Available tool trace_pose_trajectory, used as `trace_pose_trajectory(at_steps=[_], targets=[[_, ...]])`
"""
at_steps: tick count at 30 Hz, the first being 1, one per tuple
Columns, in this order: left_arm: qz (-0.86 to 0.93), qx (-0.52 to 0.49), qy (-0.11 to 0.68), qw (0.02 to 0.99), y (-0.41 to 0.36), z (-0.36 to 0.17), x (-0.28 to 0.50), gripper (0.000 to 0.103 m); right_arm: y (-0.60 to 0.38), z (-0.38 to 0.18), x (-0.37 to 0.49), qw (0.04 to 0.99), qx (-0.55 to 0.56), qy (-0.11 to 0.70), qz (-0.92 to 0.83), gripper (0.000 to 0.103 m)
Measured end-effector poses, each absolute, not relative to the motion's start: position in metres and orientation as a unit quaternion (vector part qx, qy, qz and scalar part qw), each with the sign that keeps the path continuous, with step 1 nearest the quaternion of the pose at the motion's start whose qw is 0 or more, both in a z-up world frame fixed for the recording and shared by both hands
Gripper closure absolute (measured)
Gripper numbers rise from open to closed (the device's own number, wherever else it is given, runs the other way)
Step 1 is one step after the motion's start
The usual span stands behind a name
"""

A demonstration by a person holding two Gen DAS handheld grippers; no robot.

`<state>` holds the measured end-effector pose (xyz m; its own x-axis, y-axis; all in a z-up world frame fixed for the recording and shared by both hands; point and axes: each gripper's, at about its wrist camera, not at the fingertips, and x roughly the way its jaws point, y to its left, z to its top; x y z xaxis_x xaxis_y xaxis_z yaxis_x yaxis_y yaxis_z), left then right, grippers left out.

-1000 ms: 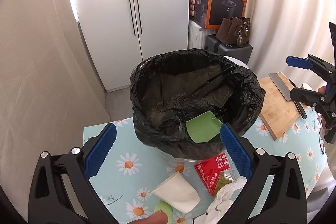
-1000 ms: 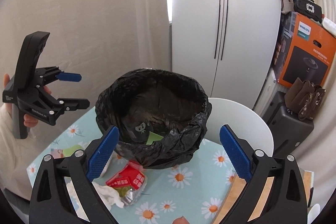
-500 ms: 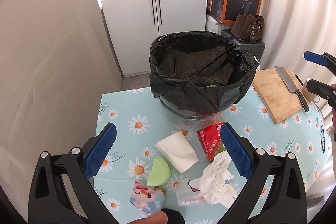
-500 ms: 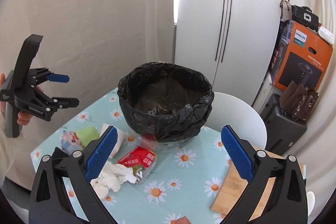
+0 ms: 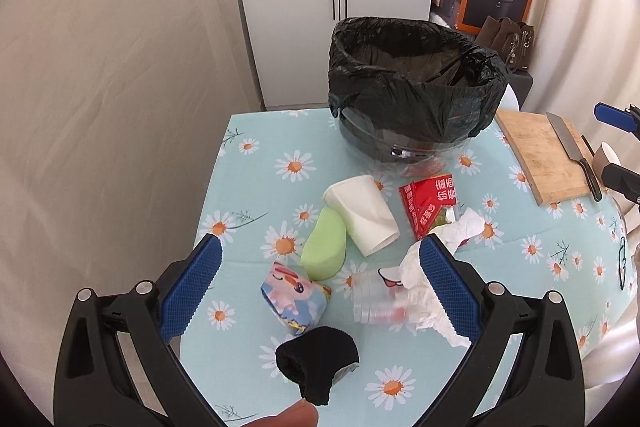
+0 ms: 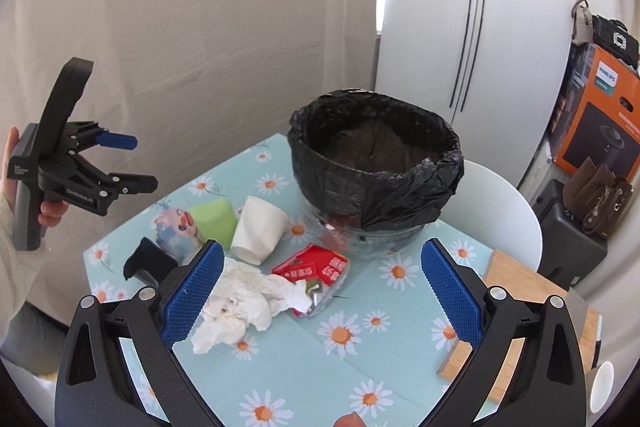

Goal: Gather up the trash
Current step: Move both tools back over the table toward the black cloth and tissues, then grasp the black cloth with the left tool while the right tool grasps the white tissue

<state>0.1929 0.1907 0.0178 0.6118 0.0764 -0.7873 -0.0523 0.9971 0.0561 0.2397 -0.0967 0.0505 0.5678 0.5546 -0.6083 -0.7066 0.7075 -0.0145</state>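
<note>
Seen from the left wrist camera, the left gripper (image 5: 320,283) hangs above the table with its blue-padded jaws spread wide and nothing between them. Nearest, at about 6 o'clock, a black sock-like cloth (image 5: 316,357) lies on the daisy-print tablecloth (image 5: 256,171). Just past it sits a small cartoon-printed pack (image 5: 294,297), with a clear plastic cup (image 5: 376,301) on its side at its 3 o'clock, touching the crumpled white tissue (image 5: 432,267). A green cup (image 5: 325,245) lies on its side at the pack's 12 o'clock, pressed against a white paper cup (image 5: 362,215), also on its side. At the paper cup's 3 o'clock is a red snack wrapper (image 5: 428,201). Farther, at 12 o'clock, stands the bin lined with a black trash bag (image 5: 412,87), its mouth open. At 2 o'clock a wooden cutting board (image 5: 540,157) carries a knife (image 5: 570,147).

From the right wrist camera, the right gripper (image 6: 320,299) is likewise open and empty, poised over the tissue and wrapper. The left gripper shows at 9 o'clock, held in a hand (image 6: 48,211). Beyond the bin stand a white wardrobe (image 6: 460,27) and an orange box (image 6: 596,115).
</note>
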Motion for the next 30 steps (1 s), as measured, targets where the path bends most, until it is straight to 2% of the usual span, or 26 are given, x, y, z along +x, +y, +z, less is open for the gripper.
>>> trace_pose_trajectory(at_steps=[13, 30], targets=[[0.068, -0.036, 0.486, 0.871, 0.221, -0.034, 0.158, 0.006, -0.053, 0.015, 0.233, 0.833, -0.153, 0.336, 0.411, 0.008], [0.021, -0.062, 0.541, 0.838, 0.221, -0.103, 0.147, 0.006, 0.001, -0.056, 0.256, 0.769, -0.191, 0.423, 0.440, 0.008]])
